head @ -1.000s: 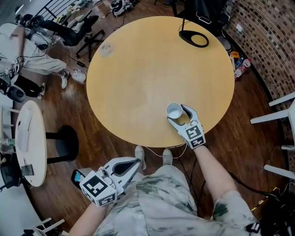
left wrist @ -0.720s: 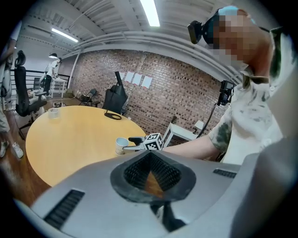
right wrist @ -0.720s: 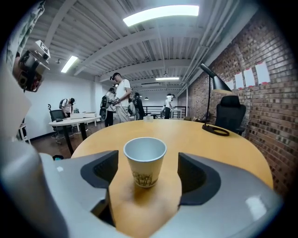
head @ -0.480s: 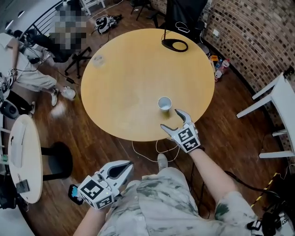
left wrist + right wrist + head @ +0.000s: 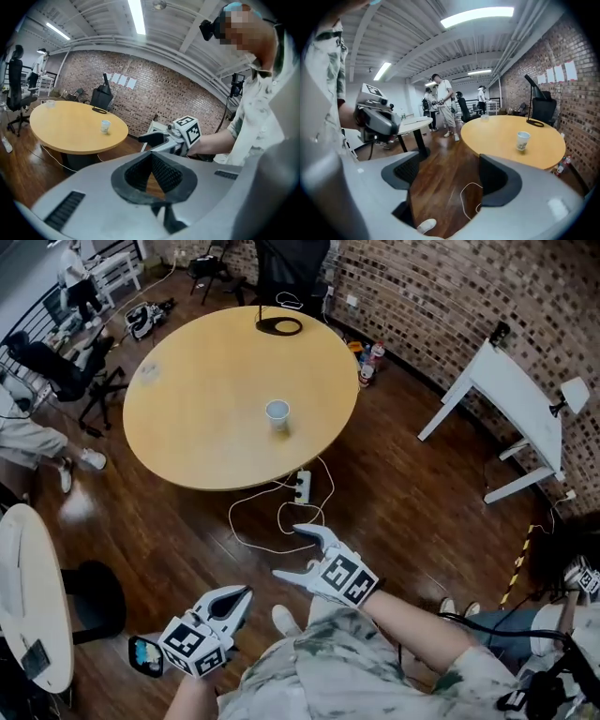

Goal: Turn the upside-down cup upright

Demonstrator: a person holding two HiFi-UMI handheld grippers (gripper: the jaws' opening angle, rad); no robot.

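Cup: a white paper cup (image 5: 277, 413) stands upright, mouth up, on the round wooden table (image 5: 197, 418); the right gripper view shows it (image 5: 523, 140) with a dark print on its side.
Cup's place: on the half of the tabletop nearer the brick wall (image 5: 441, 296), a little in from the rim, with bare wood all round it. No gripper touches it; both are well apart from the table.
Right gripper: the right gripper (image 5: 289, 551) is held over the wooden floor (image 5: 394, 493). Its jaws stand wide apart, and its own view (image 5: 447, 183) shows only floorboards and white cable between them.
Left gripper: the left gripper (image 5: 242, 596) is low, beside the person's shirt. Its jaws (image 5: 151, 159) meet at the tips, clenched on nothing.
Table's other things: a black lamp base ring (image 5: 278, 326) lies at the far edge, and a small pale item (image 5: 148, 371), too blurred to name, lies toward the left edge.
Floor: a white power strip (image 5: 302, 486) lies just below the near rim, and a loose white cable (image 5: 272, 521) loops from it toward the person. A pale shoe (image 5: 284, 620) shows between the grippers.
Surroundings: a white table (image 5: 511, 395) stands to the right, bottles (image 5: 370, 362) by the wall, and a black office chair (image 5: 56, 371) to the left.
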